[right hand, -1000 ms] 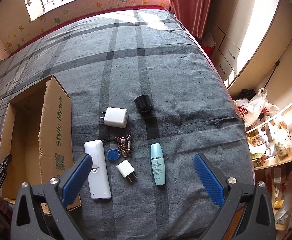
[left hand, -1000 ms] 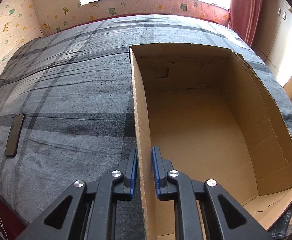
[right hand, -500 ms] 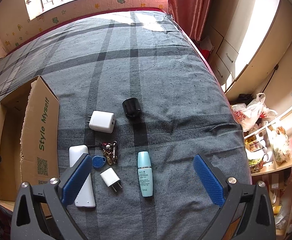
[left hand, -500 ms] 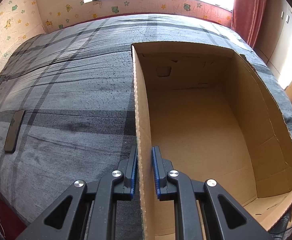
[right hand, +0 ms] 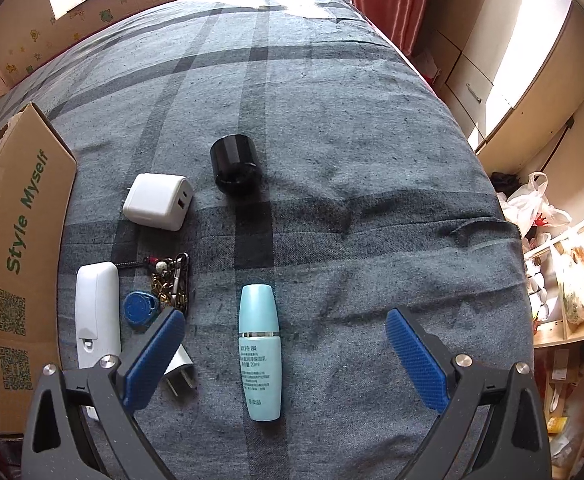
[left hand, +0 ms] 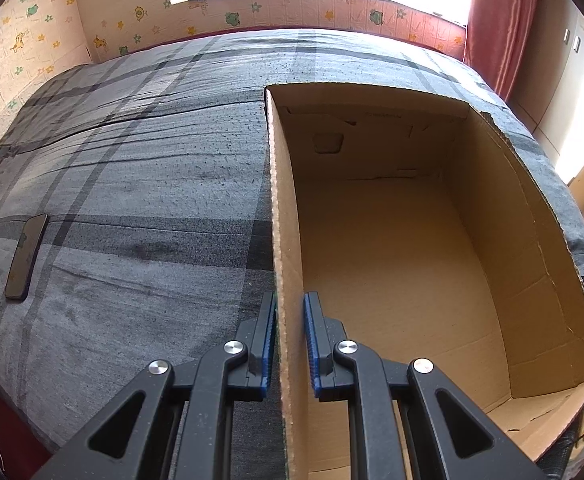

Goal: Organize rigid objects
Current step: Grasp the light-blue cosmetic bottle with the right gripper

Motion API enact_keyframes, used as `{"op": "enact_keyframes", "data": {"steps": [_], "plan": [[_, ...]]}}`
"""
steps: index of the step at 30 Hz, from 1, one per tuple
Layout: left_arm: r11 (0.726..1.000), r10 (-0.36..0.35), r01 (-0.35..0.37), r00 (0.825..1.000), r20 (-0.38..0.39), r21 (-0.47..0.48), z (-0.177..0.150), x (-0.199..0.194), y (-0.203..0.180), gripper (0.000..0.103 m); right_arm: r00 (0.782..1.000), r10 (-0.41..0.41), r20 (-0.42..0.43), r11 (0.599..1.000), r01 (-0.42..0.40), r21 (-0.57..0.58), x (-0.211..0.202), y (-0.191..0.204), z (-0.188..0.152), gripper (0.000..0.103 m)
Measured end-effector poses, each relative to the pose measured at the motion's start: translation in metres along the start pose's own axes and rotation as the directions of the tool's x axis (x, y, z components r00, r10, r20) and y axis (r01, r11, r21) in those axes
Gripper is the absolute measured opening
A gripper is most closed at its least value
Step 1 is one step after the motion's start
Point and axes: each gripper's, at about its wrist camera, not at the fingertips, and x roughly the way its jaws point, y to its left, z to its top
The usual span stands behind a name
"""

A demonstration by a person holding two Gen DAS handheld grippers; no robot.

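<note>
the left gripper [left hand: 289, 344] is clamped on the near end of the left wall of the cardboard box [left hand: 392, 264], one blue pad on each face of the board, and it has stayed that way over the last second, so the box is being steadied rather than moved; its floor shows no objects in it. what has changed is on the other side: the right gripper [right hand: 286, 354] has slid rightward and closer over the grey plaid bedspread [right hand: 352, 120], so the teal bottle [right hand: 260, 350] that sat off to one side now lies between its wide-open fingers, nearer the left finger, cap end pointing away. the fingers hold nothing, and they look to be above the bottle, not yet around it (height is hard to judge through the fisheye). that reads as lining up the first pick. left of the bottle lie a small white plug [right hand: 178, 372] partly hidden by the left finger, a blue key fob [right hand: 140, 310] with a bunch of keys [right hand: 172, 280], and a long white device [right hand: 97, 312] just beside the box's printed wall; farther off are a white charger [right hand: 158, 201] and a black cylinder [right hand: 234, 164]. a dark phone [left hand: 26, 256] lies on the far left, well apart from the box.
</note>
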Motion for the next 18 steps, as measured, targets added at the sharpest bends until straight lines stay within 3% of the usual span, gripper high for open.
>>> {"op": "enact_keyframes", "data": {"steps": [7,9,11,18], "plan": [[1.0,0.001,-0.001,1.0,0.001,-0.002,0.0,0.0,-0.001,0.015,0.999,0.033,-0.035,0.999,-0.032,0.017,0.016,0.0,-0.008,0.072],[1.0,0.002,-0.002,1.0,0.001,-0.001,0.0,0.0,-0.001,0.015,0.997,0.066,-0.049,0.997,-0.064,0.033,0.018,-0.001,-0.012,0.042],[1.0,0.003,-0.003,1.0,0.001,0.001,0.0,0.0,-0.001,0.015,0.995,0.067,-0.073,0.997,-0.064,0.032,0.023,0.001,-0.015,0.027],[1.0,0.002,-0.002,1.0,0.003,-0.002,-0.001,0.0,-0.001,0.015,0.999,0.04,-0.034,0.999,-0.039,0.029,0.011,0.004,-0.021,0.027]]}}
